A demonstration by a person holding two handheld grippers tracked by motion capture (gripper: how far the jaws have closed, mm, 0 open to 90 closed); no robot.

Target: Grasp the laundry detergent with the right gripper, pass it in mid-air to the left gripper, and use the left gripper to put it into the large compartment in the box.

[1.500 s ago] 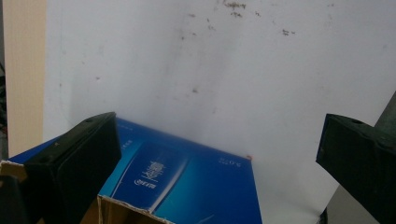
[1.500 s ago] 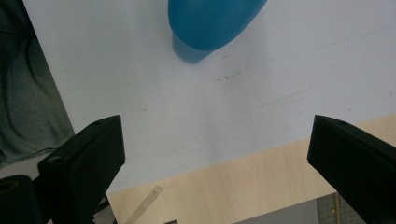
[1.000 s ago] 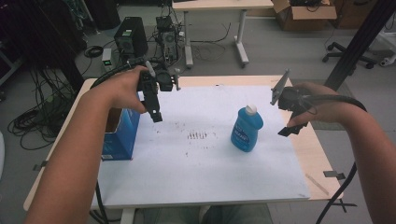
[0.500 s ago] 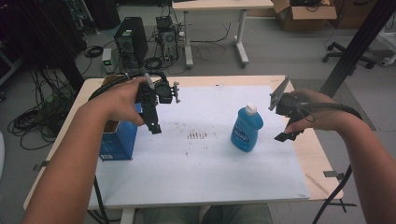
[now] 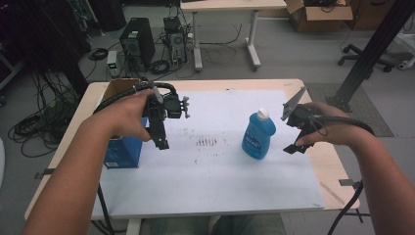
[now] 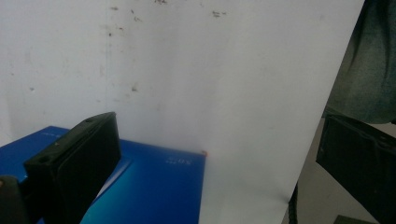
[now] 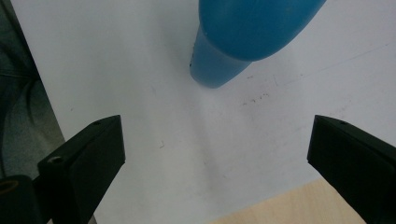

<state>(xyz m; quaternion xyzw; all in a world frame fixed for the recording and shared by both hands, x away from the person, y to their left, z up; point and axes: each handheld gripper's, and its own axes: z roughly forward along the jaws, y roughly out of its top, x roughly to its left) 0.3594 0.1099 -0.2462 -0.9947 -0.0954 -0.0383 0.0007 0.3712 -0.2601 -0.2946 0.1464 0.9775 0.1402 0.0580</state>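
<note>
From the high view, my left claw (image 5: 161, 139) hung above the white sheet (image 5: 210, 166), just beside the blue box (image 5: 122, 152) at the sheet's left edge, while my right claw (image 5: 293, 134) hovered just right of the blue bottle (image 5: 258, 138). The bottle stood upright on the sheet, white cap on; its label was too small to read, and I couldn't tell what was in it.

In the left gripper view, my jaws stood wide apart and held nothing, with the blue box (image 6: 154, 191) below them; its faint print was unreadable.

In the right gripper view, my jaws gaped wide and empty, the blue bottle (image 7: 252, 32) ahead of them, apart from both, and bare tabletop (image 7: 289, 205) showed at the sheet's edge.
</note>
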